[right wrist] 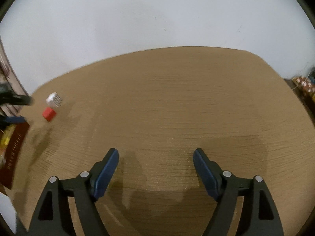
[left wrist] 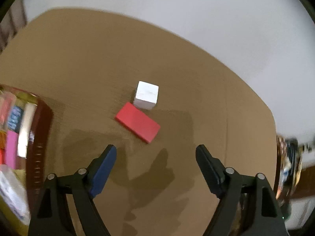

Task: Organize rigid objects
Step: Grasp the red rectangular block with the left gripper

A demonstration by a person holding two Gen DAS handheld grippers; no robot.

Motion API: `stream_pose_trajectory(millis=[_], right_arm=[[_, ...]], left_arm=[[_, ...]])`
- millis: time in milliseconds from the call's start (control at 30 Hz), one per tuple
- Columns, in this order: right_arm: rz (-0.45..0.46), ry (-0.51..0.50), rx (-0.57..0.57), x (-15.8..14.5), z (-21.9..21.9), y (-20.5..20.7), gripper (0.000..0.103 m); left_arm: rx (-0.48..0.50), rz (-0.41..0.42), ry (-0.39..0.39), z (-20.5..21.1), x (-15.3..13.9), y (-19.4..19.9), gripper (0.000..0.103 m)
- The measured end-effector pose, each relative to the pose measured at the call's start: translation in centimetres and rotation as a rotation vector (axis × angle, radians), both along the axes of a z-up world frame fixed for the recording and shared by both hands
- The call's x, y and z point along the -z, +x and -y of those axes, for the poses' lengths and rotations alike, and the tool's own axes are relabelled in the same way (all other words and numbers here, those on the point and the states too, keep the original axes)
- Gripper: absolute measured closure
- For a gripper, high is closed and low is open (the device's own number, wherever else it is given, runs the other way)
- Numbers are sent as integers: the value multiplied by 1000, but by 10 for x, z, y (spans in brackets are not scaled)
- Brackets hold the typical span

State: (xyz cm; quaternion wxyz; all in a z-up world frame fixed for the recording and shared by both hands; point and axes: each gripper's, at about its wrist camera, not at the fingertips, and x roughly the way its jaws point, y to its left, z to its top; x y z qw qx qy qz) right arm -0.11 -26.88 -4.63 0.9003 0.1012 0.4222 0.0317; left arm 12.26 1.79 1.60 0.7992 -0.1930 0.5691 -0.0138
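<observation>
Brown table (left wrist: 78, 74), wood-grained, fills both views; pale wall (right wrist: 157, 15) behind it.

Left edge of the left wrist view: dark red bin (left wrist: 42, 137) holding pink, white and blue things, all blurred, labels unreadable, cut off by the frame. Right edge: a cluttered patterned thing, smeared, cannot tell what.

Left tongs (left wrist: 155, 155): jaws wide, nothing between them, only their shadow on the table.

Right tongs (right wrist: 155, 157): jaws wide, empty, bare table ahead.

Red block (left wrist: 137, 122): flat slab lying just ahead of the left tongs, centred between the jaws. From the right tongs it sits far off to the left, small.

White block (left wrist: 146, 95): cube just beyond the red block, a corner touching or almost touching it; cannot tell which. Seen from the right wrist, one face looks gridded, blurred.
</observation>
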Motion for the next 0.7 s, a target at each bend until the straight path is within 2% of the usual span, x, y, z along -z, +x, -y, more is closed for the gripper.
stream_pose_trajectory(millis=[167, 333, 400, 433, 500, 533, 600, 700], right_arm=[[31, 52, -17, -3, 4, -3, 22], [55, 80, -20, -4, 7, -9, 22], [64, 91, -18, -3, 9, -14, 22], [67, 96, -16, -3, 10, -15, 22], [71, 102, -16, -1, 13, -17, 22], [73, 105, -16, -1, 14, -18, 22], [74, 107, -14, -1, 16, -19, 22], [74, 112, -9, 0, 18, -19, 22]], left_arm=[[-115, -48, -17, 0, 22, 24, 29], [-191, -61, 33, -1, 31, 38, 31], [-226, -94, 41, -4, 37, 42, 41], [-244, -86, 47, -6, 36, 43, 42], [-247, -95, 64, -5, 36, 45, 53], [-247, -99, 76, -5, 36, 45, 56], [-255, -98, 90, -6, 36, 43, 69], [-255, -79, 66, -10, 37, 37, 73]])
